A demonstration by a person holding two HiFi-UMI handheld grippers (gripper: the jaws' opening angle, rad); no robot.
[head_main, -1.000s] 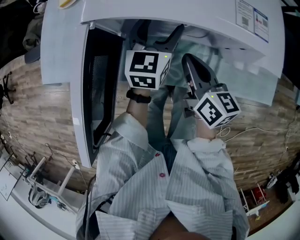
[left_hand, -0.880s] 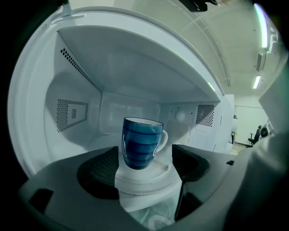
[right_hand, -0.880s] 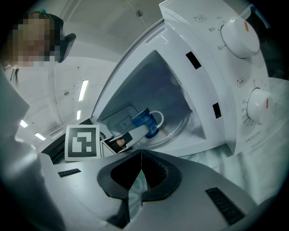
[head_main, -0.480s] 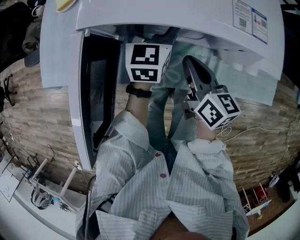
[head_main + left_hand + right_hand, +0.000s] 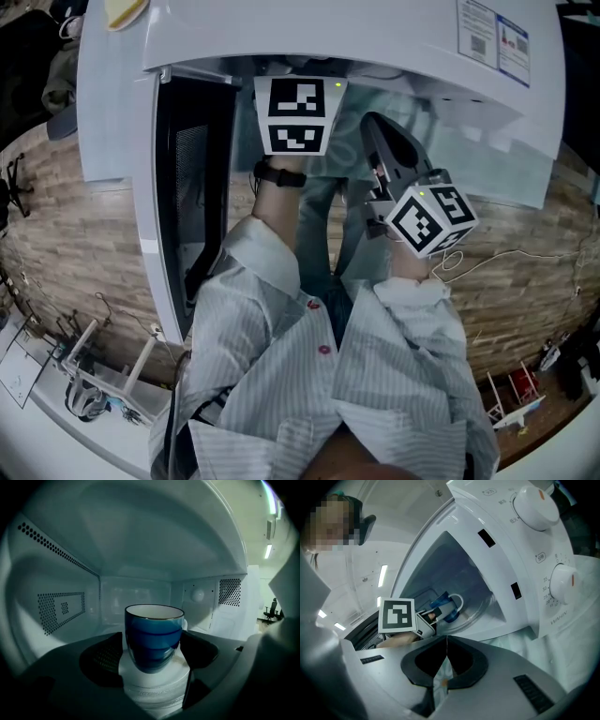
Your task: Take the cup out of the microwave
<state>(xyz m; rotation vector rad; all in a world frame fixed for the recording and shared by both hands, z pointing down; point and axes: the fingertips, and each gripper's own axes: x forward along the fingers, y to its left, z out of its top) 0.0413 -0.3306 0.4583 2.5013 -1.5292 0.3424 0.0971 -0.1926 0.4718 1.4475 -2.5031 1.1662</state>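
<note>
1. Between the jaws of your left gripper the blue cup stands upright on a white round plate, deep inside the microwave.
2. These jaws have just been opening and are now wide. The pads stand just beside the cup on both sides and do not squeeze it.
3. Your right gripper is outside the microwave's opening, with its jaws closed tip to tip and nothing between them.
4. Ahead of it, the cup is just past the left gripper's marker cube.
</note>
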